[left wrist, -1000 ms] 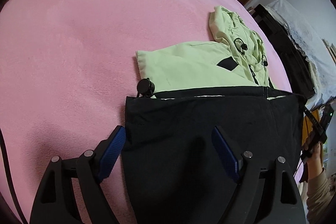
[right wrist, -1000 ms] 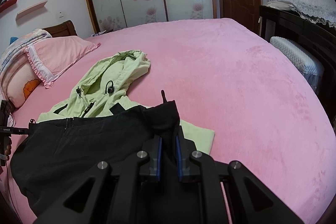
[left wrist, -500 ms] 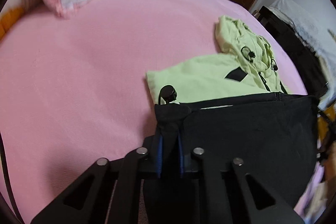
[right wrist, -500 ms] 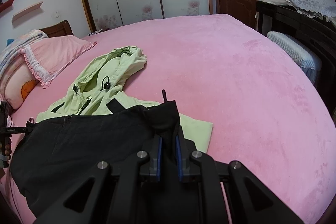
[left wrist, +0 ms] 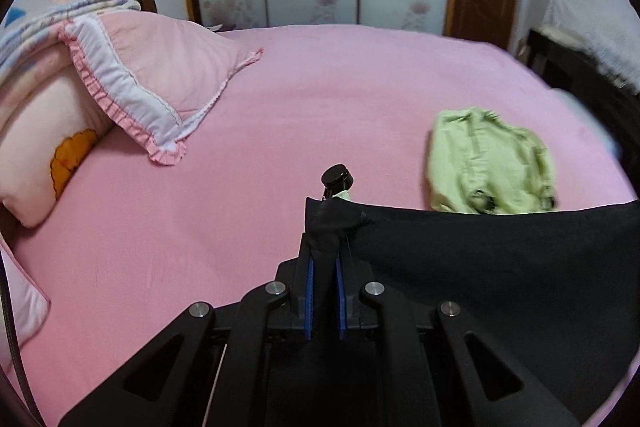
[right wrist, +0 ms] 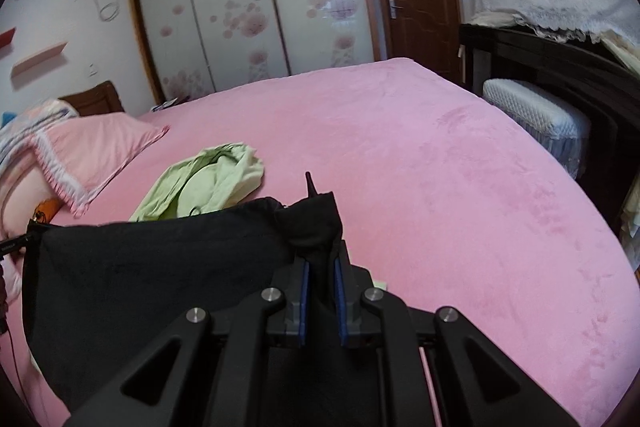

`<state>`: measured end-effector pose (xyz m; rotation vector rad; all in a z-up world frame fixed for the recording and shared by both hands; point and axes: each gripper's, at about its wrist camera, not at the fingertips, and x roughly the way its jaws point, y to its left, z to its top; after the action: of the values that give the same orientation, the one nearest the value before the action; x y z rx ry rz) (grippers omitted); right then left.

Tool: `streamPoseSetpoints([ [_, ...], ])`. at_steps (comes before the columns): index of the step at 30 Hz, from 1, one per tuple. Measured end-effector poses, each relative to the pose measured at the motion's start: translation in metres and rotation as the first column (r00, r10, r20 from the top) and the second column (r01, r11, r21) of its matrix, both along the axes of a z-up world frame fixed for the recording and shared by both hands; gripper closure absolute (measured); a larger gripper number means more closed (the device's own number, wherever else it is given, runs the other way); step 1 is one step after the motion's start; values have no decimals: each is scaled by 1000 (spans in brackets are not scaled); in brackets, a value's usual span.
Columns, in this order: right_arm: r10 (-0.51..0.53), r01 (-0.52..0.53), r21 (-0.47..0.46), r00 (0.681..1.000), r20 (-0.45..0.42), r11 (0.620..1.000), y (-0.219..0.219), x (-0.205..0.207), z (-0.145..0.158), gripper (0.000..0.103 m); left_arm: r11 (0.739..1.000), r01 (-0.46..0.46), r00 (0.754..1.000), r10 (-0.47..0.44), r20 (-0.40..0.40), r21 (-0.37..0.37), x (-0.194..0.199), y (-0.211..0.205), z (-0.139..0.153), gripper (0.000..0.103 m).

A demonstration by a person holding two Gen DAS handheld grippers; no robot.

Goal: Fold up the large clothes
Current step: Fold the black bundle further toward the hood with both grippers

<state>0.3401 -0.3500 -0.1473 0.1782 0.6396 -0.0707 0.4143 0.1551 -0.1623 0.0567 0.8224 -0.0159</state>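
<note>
Left gripper (left wrist: pixel 322 277) clamped on one corner of black hem (left wrist: pixel 480 267), blue pads (left wrist: pixel 308 291) pinching a bunched wad of cloth. Jaws just closing within the last second, cloth between them. Right gripper (right wrist: pixel 320 277) likewise clenched on the opposite corner of the black hem (right wrist: pixel 160 267). Hem stretched taut between both grippers, held up off pink bed (left wrist: pixel 320 87). Light green jacket (left wrist: pixel 492 163) with hood lying further up the bed, partly hidden behind the lifted hem; seemingly one garment, black lower part and green upper part.

Likely step: carrying hem forward over the green part for a fold.

Risks:
- Thin grip on left corner, only a small tuft past the pads; slipping out under tension if grippers pulled apart too hard.
- Toggle (left wrist: pixel 337 177) and drawcord dangling at left corner; snagging or ending up trapped inside the fold, making a lump.
- Uneven height between the two sides giving a skewed fold line.
- Dragging instead of lifting pulls green part out of place, bunching hood.
- Pillow (left wrist: pixel 160 83) near on the left; overshoot drops hem against it.
</note>
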Motion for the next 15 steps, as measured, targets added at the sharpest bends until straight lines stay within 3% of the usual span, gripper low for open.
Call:
streamPoseSetpoints([
  [4, -51, 47, -42, 995, -88, 998, 0, 33, -30, 93, 997, -58, 998, 59, -37, 52, 35, -21, -36, 96],
  [8, -101, 90, -60, 970, -220, 994, -4, 55, -78, 93, 988, -61, 992, 76, -105, 142, 54, -35, -86, 93],
  [11, -116, 104, -59, 964, -238, 993, -4, 56, -94, 89, 983, -60, 989, 83, -123, 176, 56, -40, -113, 90],
  [14, -114, 110, -31, 964, -240, 994, -10, 54, -96, 87, 977, -79, 989, 102, -109, 197, 57, -41, -121, 78],
  [15, -111, 110, -22, 964, -242, 994, -11, 54, -97, 86, 975, -93, 988, 116, -106, 200, 58, -39, -122, 67],
])
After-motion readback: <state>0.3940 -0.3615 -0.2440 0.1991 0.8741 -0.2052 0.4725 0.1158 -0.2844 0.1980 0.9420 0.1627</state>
